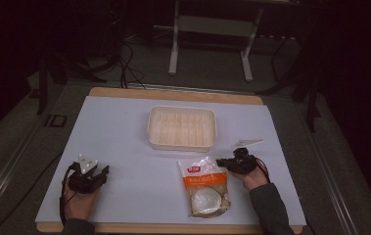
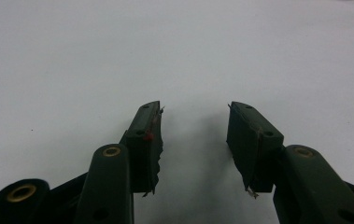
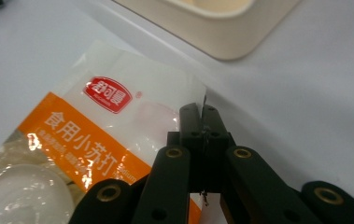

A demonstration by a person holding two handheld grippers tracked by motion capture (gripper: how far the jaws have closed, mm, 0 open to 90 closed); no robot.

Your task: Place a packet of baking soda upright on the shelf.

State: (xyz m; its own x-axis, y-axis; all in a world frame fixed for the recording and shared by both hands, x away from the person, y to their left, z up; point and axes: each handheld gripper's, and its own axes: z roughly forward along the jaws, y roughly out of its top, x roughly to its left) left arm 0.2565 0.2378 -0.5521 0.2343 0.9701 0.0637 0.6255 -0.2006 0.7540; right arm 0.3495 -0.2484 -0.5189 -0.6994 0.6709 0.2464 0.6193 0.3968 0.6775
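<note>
A clear plastic bag (image 1: pixel 204 186) with an orange band, a red logo and white contents lies flat on the white sheet at the front right. My right gripper (image 1: pixel 220 164) sits at the bag's top right corner. In the right gripper view its jaws (image 3: pixel 201 116) are pressed together on the edge of the bag (image 3: pixel 95 130), so it is shut on that edge. My left gripper (image 1: pixel 105 171) rests at the front left of the sheet, far from the bag. Its jaws (image 2: pixel 194 108) stand open with bare white sheet between them.
A cream rectangular container (image 1: pixel 150 128) stands at the middle of the sheet, just beyond the bag, and its rim (image 3: pixel 226 42) lies close ahead of my right gripper. The white sheet (image 1: pixel 124 127) covers a wooden table. A metal stand and cables are on the dark floor behind.
</note>
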